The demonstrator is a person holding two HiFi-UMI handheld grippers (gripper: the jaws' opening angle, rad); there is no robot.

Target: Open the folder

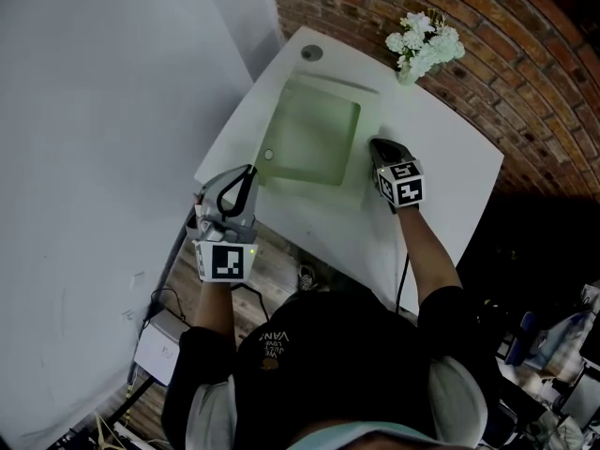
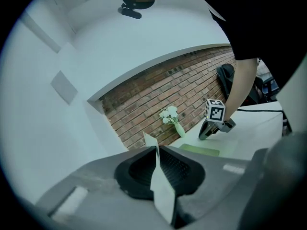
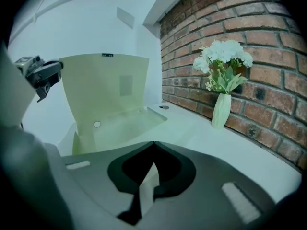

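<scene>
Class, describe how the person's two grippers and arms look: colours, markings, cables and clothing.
The left gripper and right gripper are grey with black claw pads; each carries a white cube with black square markers. A black cable runs beside the right forearm. The person wears a dark top.

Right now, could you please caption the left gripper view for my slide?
Left gripper clamps the raised cover edge-on; beyond, the right gripper sits at the edge of the green folder, flowers behind.

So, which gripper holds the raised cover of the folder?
The left gripper: its jaws pinch the upright pale green cover. The right gripper, jaws together, is low beside the flat half.
</scene>
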